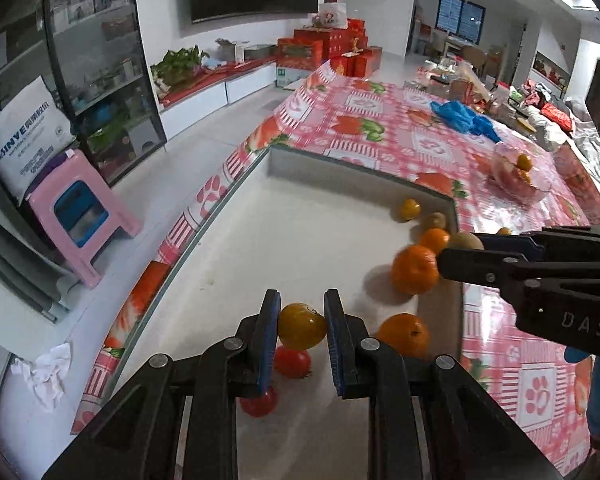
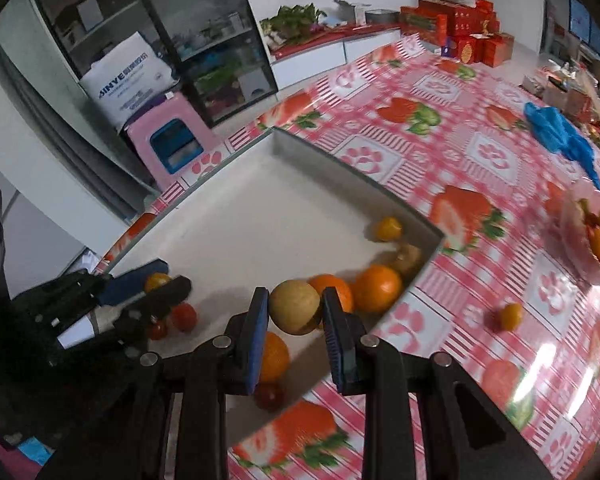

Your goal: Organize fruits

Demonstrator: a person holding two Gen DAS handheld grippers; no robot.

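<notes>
The left black gripper was clamped on a small yellow-orange round fruit and the right black gripper on a tan round fruit, above the shallow white tray.

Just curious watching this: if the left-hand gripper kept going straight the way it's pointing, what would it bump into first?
Probably the white tray floor: the left gripper, shut on a small yellow-orange fruit, points down into the tray, with a red tomato just below. Depth is unclear.
</notes>
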